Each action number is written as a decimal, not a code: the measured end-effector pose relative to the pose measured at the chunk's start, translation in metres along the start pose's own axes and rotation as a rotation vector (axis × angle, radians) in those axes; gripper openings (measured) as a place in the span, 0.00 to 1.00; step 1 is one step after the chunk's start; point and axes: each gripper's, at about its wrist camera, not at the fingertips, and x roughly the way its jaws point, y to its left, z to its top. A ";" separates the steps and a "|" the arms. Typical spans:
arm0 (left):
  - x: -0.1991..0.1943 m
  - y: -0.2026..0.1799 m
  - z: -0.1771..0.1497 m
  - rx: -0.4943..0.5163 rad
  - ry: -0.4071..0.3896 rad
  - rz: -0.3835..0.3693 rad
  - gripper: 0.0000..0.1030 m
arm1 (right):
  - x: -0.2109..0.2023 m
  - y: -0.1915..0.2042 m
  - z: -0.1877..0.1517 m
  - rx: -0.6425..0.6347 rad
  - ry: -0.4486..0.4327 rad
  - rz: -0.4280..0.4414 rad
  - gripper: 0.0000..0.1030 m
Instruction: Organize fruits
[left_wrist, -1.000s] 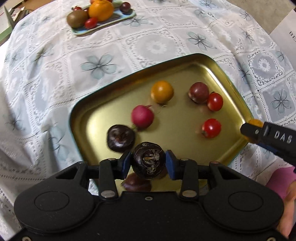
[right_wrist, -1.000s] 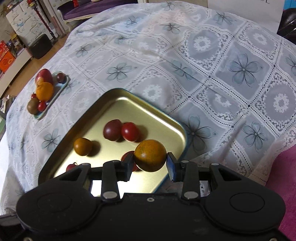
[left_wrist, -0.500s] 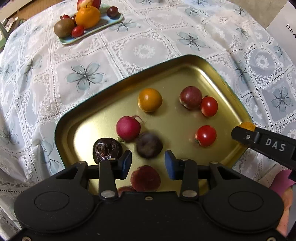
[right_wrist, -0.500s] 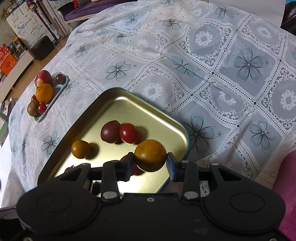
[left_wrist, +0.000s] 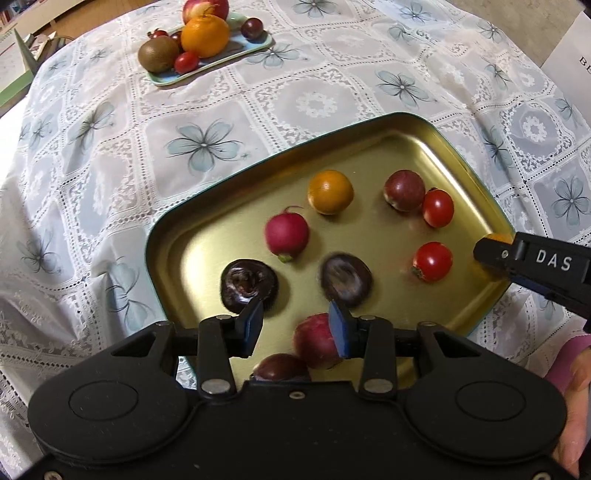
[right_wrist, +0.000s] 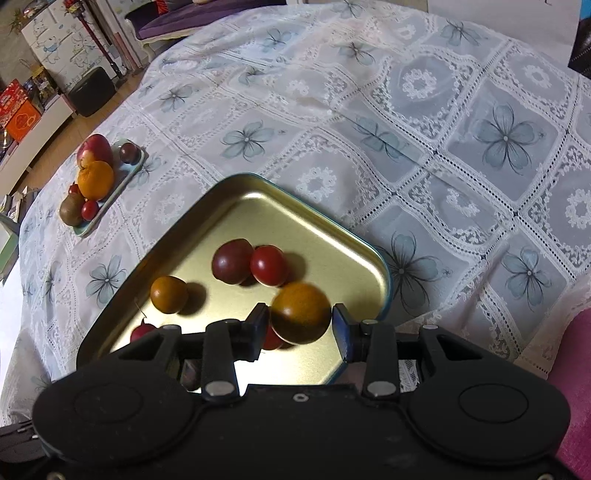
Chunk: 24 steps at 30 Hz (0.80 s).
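Left tongs (left_wrist: 295, 325) gape wide over the shiny gold metal tray (left_wrist: 207, 236), nothing between them; only this view shows the wrinkled dark fruit (left_wrist: 248, 283) and blurred dark round fruit (left_wrist: 345, 278) lying there. Right tongs (right_wrist: 300, 326): spread around the smooth orange round fruit (right_wrist: 301, 312), whether still pinching it, can't tell. The far pale-blue dish (right_wrist: 127, 177) sits heaped with fruit on the lacy flowered tablecloth (right_wrist: 406, 110).

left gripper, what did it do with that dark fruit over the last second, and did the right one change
The left gripper opened and let go of the dark fruit, which now lies blurred on the gold tray beside the radish. The view also shifted, so the far fruit plate shows lower. The right gripper stays closed on the orange fruit above the tray; the other tray fruits kept their places.
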 end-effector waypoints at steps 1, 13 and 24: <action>0.000 0.001 0.000 -0.002 -0.001 0.002 0.46 | -0.002 0.001 0.000 -0.004 -0.007 0.009 0.38; -0.009 0.009 -0.009 -0.017 -0.025 0.032 0.46 | -0.011 0.013 -0.005 -0.069 -0.016 0.030 0.38; -0.014 0.016 -0.021 -0.034 -0.024 0.046 0.46 | -0.021 0.022 -0.012 -0.154 -0.032 0.001 0.38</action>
